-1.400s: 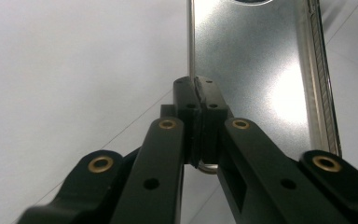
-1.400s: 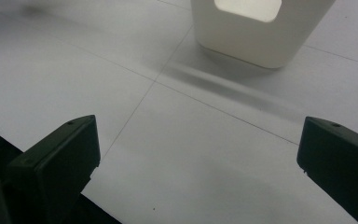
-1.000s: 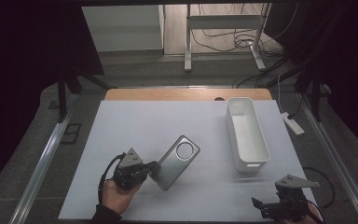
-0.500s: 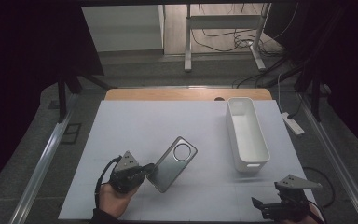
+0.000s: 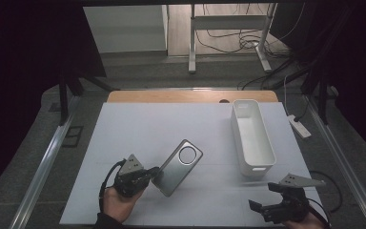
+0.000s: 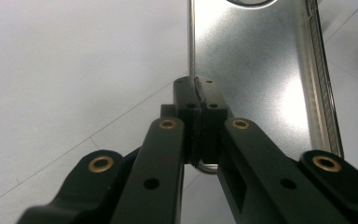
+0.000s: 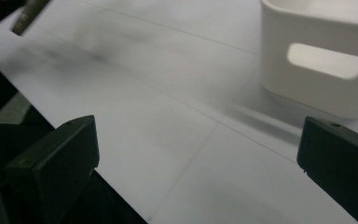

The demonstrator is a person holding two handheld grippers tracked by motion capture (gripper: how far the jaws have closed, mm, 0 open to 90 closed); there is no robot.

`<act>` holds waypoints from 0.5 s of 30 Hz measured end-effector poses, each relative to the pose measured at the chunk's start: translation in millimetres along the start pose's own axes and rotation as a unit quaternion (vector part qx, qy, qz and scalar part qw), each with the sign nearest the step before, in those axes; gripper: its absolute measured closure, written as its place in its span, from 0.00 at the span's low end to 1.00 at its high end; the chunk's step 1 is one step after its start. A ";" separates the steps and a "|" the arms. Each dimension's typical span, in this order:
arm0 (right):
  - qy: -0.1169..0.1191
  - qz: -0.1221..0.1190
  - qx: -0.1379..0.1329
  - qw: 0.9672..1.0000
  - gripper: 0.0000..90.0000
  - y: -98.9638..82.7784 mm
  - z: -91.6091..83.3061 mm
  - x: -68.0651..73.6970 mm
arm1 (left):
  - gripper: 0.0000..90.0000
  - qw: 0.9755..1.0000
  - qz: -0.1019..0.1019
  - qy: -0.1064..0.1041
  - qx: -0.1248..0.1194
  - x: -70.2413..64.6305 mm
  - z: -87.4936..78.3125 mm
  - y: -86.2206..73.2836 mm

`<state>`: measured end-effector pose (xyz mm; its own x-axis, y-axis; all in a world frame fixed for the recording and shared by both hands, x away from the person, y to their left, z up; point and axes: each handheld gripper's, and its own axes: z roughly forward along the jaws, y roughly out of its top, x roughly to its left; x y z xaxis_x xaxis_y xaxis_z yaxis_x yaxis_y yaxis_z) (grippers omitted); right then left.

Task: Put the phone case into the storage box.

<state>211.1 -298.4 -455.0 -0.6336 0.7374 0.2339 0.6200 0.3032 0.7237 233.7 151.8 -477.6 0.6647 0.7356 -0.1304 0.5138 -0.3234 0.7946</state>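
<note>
1. I have the left gripper (image 5: pixel 153 172) pinching the near edge of a thin metal plate (image 5: pixel 177 166); in the left gripper view its jaws are pressed together on that edge (image 6: pixel 197 100).
2. The plate is a flat, rounded-corner rectangle, silvery grey with a fine brushed sheen, and it has a round ring (image 5: pixel 188 154) near its far end. It sits over the middle front of the table, slanting from my left gripper up toward the right; I cannot tell whether its far end rests on the sheet or is tilted clear of it.
3. In the left gripper view the plate (image 6: pixel 256 60) runs off the top, so the ring is cut to a sliver, and a ribbed band lies along its right side.
4. The right gripper (image 5: pixel 262 208) is at the front right corner, jaws spread wide with nothing between them; it is dark and partly cut off by the bottom edge.
5. A white plastic bin (image 5: pixel 252 138), long, smooth and round-cornered with a handle slot, stands on the right. The right gripper view shows its near end (image 7: pixel 317 60), cropped at the top.
6. The table (image 5: pixel 138 129) is covered by a matte white sheet with faint lines; the surroundings are too dark to read.
</note>
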 end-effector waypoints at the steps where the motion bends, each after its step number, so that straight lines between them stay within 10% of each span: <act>1: 0.004 0.000 -0.003 1.000 0.00 1.3 0.6 0.6 | 0.99 1.000 0.001 -0.001 0.001 0.3 0.1 0.0; 15: 0.046 -0.014 -0.005 0.999 0.00 22.7 19.0 5.0 | 0.99 1.000 0.000 -0.004 -0.011 -1.6 2.3 0.8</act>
<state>230.8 -276.4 -449.7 -0.6904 0.6704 0.2718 0.5976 0.3169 0.7365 234.2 149.0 -478.2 0.6694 0.7306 -0.1346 0.5014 -0.3107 0.8075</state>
